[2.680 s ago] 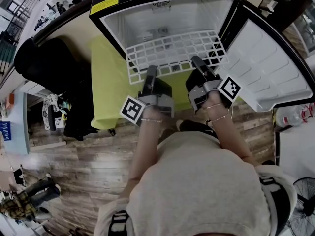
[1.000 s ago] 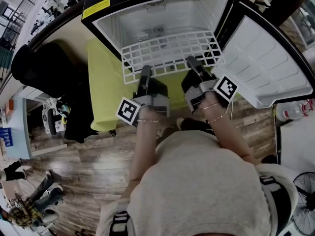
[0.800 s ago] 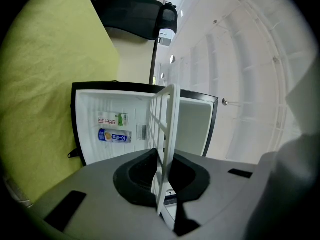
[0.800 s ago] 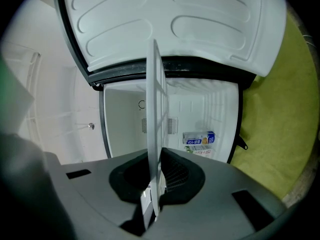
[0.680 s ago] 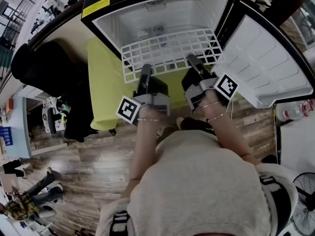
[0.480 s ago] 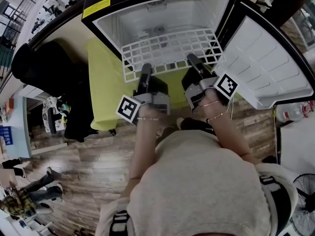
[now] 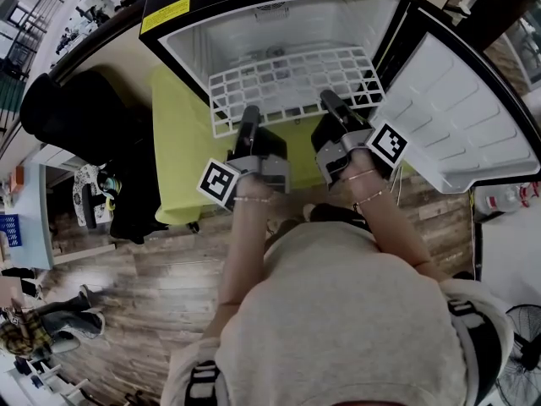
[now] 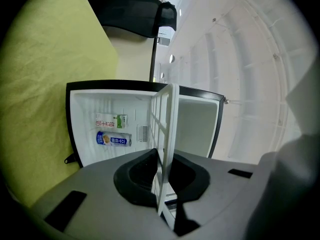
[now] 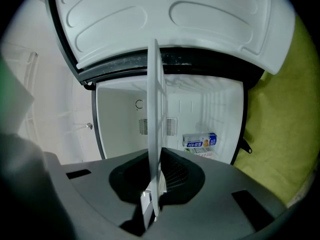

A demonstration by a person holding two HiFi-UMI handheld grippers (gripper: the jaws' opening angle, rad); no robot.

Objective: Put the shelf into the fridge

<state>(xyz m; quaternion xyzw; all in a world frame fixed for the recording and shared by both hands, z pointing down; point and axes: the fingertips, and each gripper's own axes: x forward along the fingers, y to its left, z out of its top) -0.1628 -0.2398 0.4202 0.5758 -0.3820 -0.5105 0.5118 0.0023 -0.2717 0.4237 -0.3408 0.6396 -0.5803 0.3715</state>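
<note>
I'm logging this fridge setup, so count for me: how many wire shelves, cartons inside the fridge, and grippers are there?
White wire grid shelf: 1
Printed cartons (green-and-white carton, blue-and-white carton): 2
Grey two-jaw grippers (left gripper, right gripper), both clamped on the shelf: 2
Total: 5

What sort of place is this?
Probably an open lab or office space, not a home kitchen: mini fridge on a yellow-green covered table, wood-plank floor, another person standing nearby.
</note>
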